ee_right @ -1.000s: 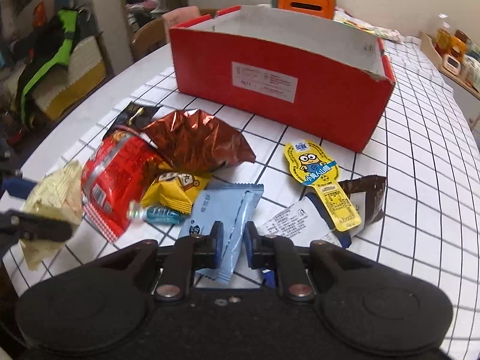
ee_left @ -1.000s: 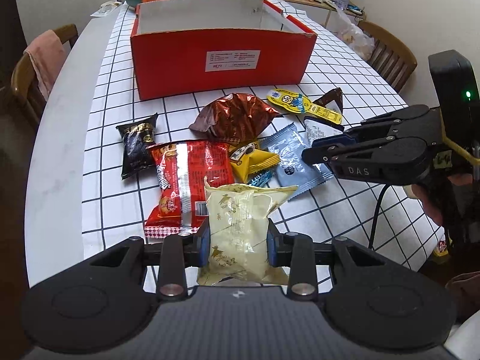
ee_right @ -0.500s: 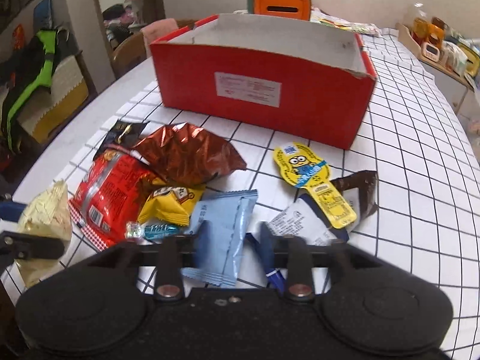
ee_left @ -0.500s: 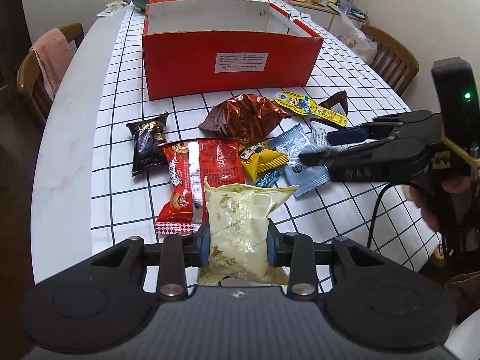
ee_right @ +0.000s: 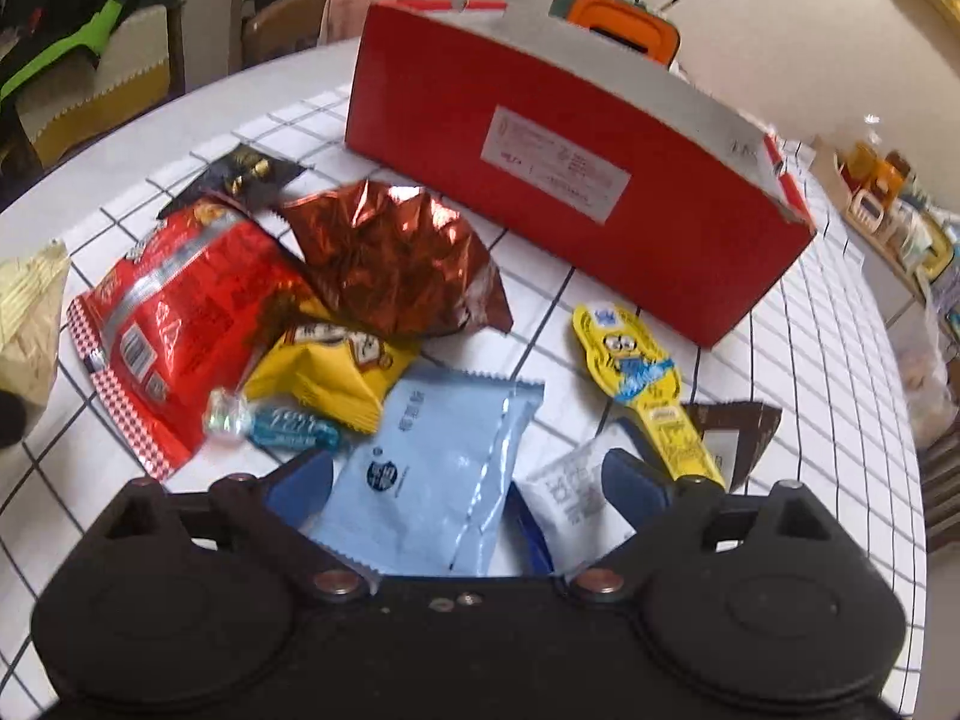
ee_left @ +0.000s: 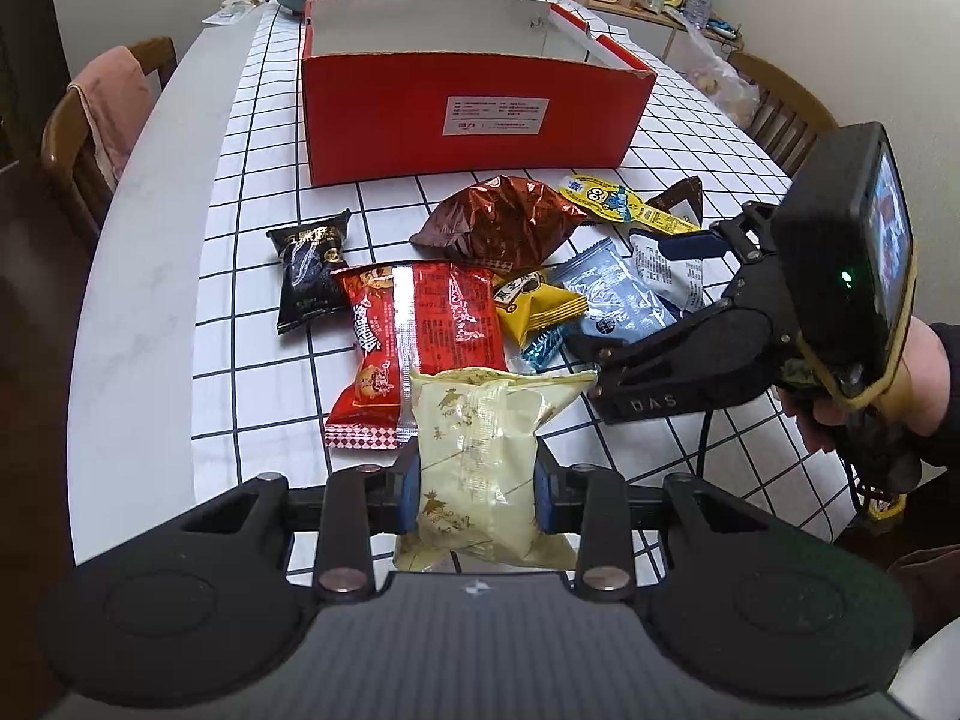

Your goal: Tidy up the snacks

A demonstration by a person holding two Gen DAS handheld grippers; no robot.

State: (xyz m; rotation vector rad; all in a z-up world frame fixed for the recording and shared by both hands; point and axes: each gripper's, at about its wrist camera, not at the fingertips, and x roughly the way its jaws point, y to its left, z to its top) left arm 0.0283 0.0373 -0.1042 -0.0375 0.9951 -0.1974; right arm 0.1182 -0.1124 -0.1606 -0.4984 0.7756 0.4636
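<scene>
Surface: white tablecloth [ee_left: 180,276] with black grid lines.
Box: one red open cardboard box [ee_left: 468,114], at 12 o'clock.
Packets: about ten loose snack packets, heaped centre.
Left gripper [ee_left: 477,495]: pinching a pale cream foil packet [ee_left: 480,462], 6 o'clock.
Right gripper [ee_right: 468,483]: jaws just spread wide, straddling a light-blue flat packet [ee_right: 432,480], pads not pressing.

L gripper [ee_left: 477,489] fingers clamp cream packet [ee_left: 480,462]; red box [ee_left: 474,114] beyond snack pile.
</scene>
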